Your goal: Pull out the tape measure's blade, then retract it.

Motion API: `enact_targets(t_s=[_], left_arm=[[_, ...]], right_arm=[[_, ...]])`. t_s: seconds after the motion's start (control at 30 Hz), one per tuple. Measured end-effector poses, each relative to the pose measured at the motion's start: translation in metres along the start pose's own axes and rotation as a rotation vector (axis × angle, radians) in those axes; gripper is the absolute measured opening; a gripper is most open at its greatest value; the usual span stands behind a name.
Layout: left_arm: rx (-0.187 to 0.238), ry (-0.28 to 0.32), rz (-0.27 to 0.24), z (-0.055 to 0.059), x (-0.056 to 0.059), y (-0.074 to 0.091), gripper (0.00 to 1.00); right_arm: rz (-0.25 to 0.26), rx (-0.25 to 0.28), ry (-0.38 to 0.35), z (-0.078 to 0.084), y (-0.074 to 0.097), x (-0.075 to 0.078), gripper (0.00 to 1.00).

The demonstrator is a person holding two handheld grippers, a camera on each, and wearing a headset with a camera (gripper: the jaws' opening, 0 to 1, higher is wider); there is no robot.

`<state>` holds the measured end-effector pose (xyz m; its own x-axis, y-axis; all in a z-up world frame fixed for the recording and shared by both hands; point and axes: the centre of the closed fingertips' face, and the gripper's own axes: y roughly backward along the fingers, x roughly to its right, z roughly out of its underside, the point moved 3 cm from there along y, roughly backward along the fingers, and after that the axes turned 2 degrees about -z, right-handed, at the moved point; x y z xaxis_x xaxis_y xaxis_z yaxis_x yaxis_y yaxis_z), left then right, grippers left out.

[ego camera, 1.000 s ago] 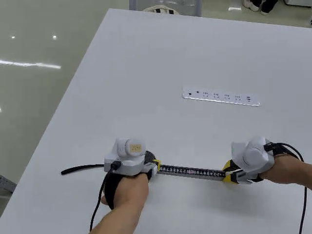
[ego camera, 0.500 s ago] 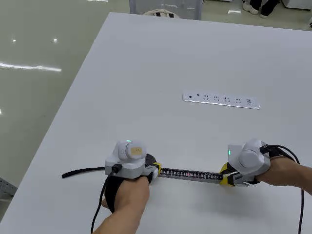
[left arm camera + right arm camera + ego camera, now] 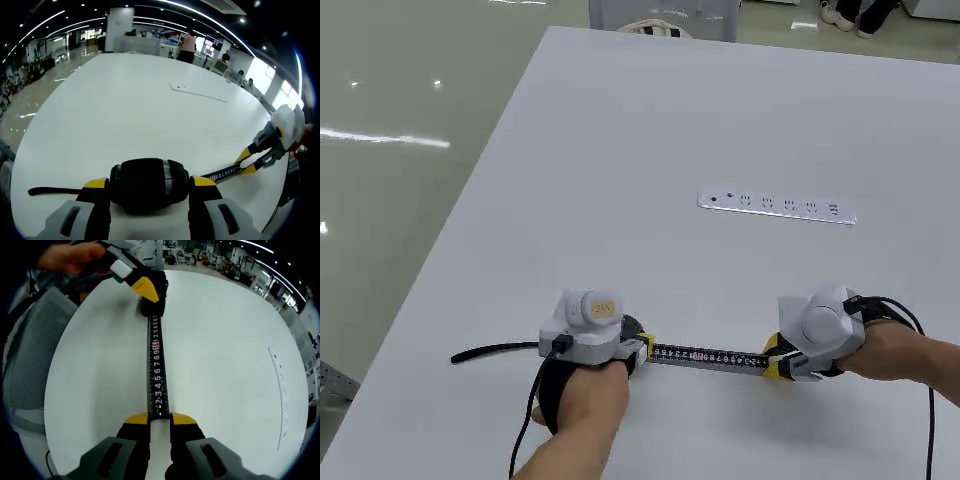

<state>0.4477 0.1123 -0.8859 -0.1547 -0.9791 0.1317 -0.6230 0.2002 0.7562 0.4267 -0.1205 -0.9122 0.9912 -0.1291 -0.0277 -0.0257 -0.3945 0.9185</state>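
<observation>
Right gripper view: blade (image 3: 157, 365) numerals legible; left gripper view: black case (image 3: 149, 181)

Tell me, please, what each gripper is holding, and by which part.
The left gripper clamps the tape measure's case by its sides; the right gripper pinches the blade at its tip.

Likely open-plan office: distant desks (image 3: 167, 44)

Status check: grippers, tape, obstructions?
Left gripper shut on tape measure case. Right gripper shut on blade at its tip, blade stretched out between them. Power strip farther back, clear of the blade.
</observation>
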Motion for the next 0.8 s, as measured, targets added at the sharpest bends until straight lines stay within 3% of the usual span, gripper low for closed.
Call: enact_targets(t_s=[0.2,0.8], left_arm=[[-0.002,0.001,0.001,0.0,0.0,0.0,0.59],[-0.005,0.003,0.002,0.0,0.0,0.0,0.59]], right_arm=[[-0.004,0.013,0.01,-0.012,-0.005,-0.001,0.14],[-0.013,0.029,0.023,-0.03,-0.013,-0.001,0.14]])
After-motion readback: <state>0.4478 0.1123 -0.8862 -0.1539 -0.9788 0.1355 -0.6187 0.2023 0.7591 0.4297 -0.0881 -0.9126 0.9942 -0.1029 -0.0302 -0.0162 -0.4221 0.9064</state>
